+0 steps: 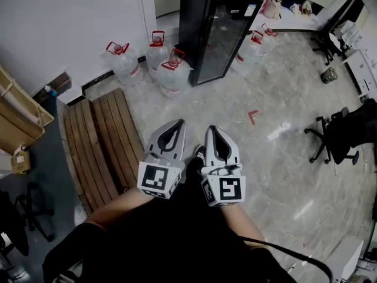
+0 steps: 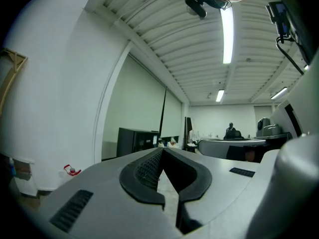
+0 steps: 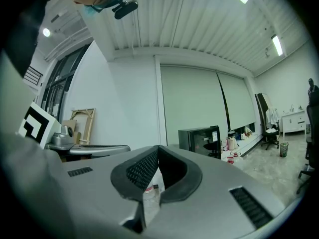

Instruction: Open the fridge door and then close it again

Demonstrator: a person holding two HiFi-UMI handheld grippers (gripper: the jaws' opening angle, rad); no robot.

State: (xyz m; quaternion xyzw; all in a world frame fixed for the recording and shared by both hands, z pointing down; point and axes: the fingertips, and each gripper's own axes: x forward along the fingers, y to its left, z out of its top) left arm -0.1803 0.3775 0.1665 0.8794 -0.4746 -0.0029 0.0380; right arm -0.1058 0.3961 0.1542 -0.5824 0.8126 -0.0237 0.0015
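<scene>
A black fridge [image 1: 219, 22] with a dark glass door stands shut at the far side of the room; it also appears small and distant as the fridge [image 2: 135, 139] in the left gripper view and the fridge [image 3: 200, 139] in the right gripper view. Both grippers hang close to my body, well short of it. My left gripper [image 1: 178, 124] and right gripper [image 1: 212, 130] point forward side by side. Each has its jaws closed tip to tip with nothing held: left gripper [image 2: 162, 149], right gripper [image 3: 158, 147].
Several large water jugs with red caps [image 1: 172, 72] stand left of the fridge and more jugs [image 1: 253, 46] to its right. A wooden pallet [image 1: 100, 143] lies on the floor at left. Office chairs [image 1: 344, 131] stand at right. A white wall [image 1: 65, 22] runs behind.
</scene>
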